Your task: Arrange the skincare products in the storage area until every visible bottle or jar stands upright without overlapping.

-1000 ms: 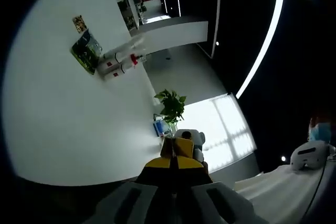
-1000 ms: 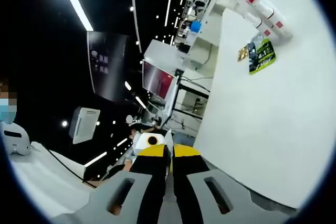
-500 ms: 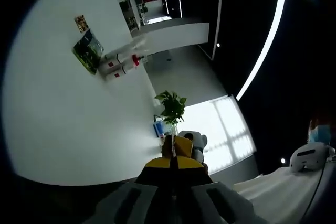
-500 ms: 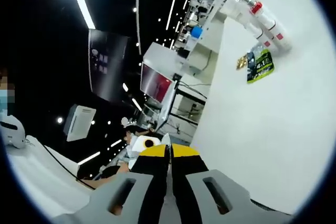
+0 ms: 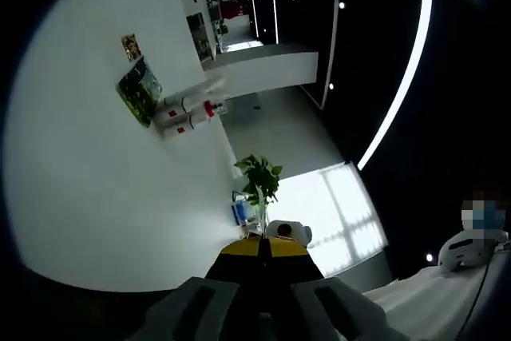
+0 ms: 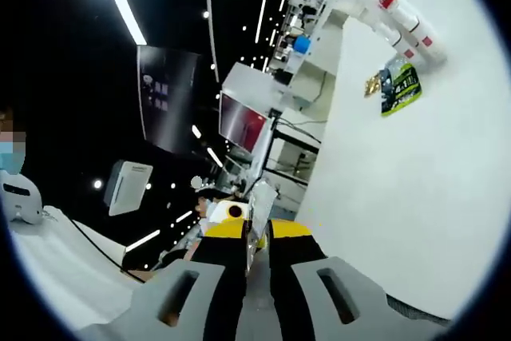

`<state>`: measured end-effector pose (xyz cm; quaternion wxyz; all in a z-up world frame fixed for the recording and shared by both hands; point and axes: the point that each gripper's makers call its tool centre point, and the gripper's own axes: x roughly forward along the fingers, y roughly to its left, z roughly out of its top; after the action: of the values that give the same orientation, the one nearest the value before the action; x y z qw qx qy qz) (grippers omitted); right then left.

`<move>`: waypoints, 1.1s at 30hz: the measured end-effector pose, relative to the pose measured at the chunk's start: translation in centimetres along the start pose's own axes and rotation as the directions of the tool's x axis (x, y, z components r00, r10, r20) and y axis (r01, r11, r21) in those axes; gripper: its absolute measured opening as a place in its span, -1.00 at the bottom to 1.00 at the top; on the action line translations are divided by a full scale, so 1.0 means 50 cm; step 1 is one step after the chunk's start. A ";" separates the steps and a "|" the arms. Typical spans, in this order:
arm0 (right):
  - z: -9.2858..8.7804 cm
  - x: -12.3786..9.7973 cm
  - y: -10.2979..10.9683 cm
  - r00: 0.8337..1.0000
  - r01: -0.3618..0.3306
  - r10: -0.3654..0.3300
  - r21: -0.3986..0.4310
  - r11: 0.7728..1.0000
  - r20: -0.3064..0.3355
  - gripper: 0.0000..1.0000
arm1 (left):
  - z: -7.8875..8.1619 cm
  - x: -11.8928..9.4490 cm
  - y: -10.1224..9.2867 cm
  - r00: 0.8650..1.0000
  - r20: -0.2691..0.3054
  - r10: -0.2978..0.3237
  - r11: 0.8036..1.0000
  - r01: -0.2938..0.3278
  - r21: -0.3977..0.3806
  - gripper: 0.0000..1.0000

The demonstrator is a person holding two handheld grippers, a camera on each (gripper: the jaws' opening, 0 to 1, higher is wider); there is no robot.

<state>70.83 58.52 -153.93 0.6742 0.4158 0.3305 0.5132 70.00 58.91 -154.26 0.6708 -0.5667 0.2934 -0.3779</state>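
Note:
Two white bottles with red caps (image 5: 185, 111) lie side by side on the white table (image 5: 96, 189), far ahead of my left gripper (image 5: 262, 243), whose yellow-tipped jaws are pressed together and hold nothing. A green packet (image 5: 140, 90) and a small gold sachet (image 5: 131, 45) lie flat beside them. In the right gripper view the same bottles (image 6: 403, 25), the packet (image 6: 399, 89) and the sachet (image 6: 372, 84) lie at the table's (image 6: 399, 213) far end. My right gripper (image 6: 258, 233) is far from them, its jaws slightly apart and empty.
A potted plant (image 5: 257, 175) and a bright window (image 5: 335, 205) lie beyond the table edge. A white headset (image 5: 471, 247) rests on a white surface at the right. Monitors (image 6: 239, 121) and shelving (image 6: 307, 5) stand past the table's other side.
Both views have shifted a little with the hands. The right gripper's jaws have parted slightly. The bottles and packets on the table have not moved.

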 end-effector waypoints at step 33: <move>0.006 -0.030 -0.007 0.996 -0.046 0.051 0.071 0.996 -0.072 -1.00 | 0.003 -0.007 0.006 0.999 -0.047 0.019 0.999 -0.017 0.027 -0.99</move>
<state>70.84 56.99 -154.08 0.6340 0.4274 0.3625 0.5328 70.01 59.29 -154.54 0.6744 -0.5462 0.3092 -0.3889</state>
